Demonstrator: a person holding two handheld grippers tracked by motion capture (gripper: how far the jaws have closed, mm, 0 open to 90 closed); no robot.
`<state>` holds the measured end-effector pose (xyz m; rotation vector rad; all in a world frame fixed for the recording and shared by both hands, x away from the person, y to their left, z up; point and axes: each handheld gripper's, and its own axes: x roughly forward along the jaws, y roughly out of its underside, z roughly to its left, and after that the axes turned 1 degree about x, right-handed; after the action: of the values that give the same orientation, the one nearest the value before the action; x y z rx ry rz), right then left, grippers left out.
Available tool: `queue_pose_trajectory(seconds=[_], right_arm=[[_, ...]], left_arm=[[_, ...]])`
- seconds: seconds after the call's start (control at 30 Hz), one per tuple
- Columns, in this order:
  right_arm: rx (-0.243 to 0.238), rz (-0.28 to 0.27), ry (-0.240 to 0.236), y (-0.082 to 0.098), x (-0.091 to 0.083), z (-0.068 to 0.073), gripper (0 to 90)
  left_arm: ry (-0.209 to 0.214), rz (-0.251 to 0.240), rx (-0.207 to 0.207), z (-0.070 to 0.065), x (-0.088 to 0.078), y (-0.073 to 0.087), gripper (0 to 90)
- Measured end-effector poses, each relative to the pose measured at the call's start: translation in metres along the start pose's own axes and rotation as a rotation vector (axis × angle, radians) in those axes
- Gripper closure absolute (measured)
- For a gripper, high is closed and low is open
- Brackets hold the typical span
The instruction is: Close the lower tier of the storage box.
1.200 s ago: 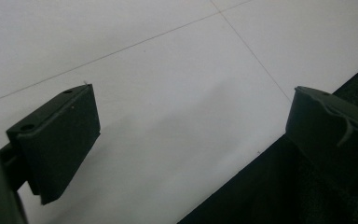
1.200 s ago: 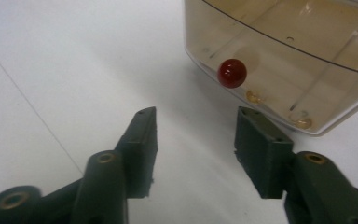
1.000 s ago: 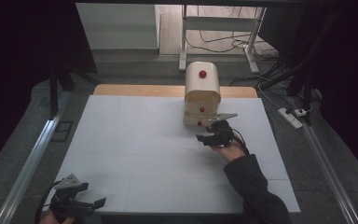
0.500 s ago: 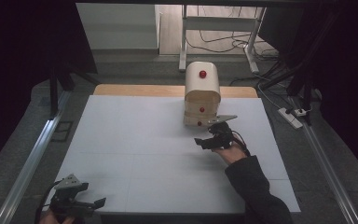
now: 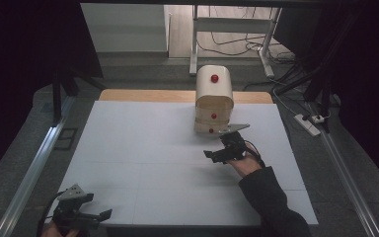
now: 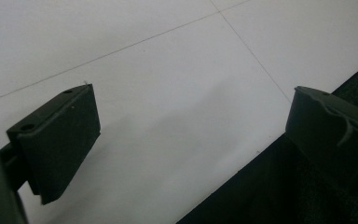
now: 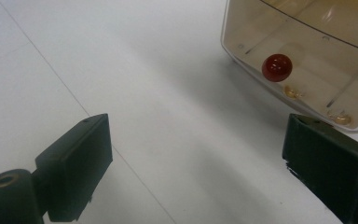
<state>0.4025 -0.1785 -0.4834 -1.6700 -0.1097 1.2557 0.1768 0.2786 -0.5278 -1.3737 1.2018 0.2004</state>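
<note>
Cream box (image 5: 213, 101) at far centre, red knobs on front. Right gripper (image 7: 191, 168) just near of it, wide open; left gripper (image 5: 86, 215) idling open, near-left. Probably going for lowest knob (image 7: 277, 67): square up, close gently.

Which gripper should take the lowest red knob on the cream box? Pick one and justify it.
Right. The right gripper sits open just in front of the cream box, near its lowest red knob. The left gripper is at the table's near left corner.

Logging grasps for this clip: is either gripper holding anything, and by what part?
Nothing is held. The left gripper and the right gripper are both open over the table.
</note>
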Motion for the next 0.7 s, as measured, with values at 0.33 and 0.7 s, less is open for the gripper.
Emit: queue_pose_trajectory(seconds=[0.33,0.7], right_arm=[[-0.012,0.012,-0.019,0.004,-0.002,0.009,4.4],[-0.021,0.006,-0.045,0.009,-0.004,0.018,3.2]], left_arm=[[0.002,-0.002,-0.001,0.0,0.0,0.0,3.0],[0.002,-0.002,0.0,0.0,0.0,0.0,3.0]])
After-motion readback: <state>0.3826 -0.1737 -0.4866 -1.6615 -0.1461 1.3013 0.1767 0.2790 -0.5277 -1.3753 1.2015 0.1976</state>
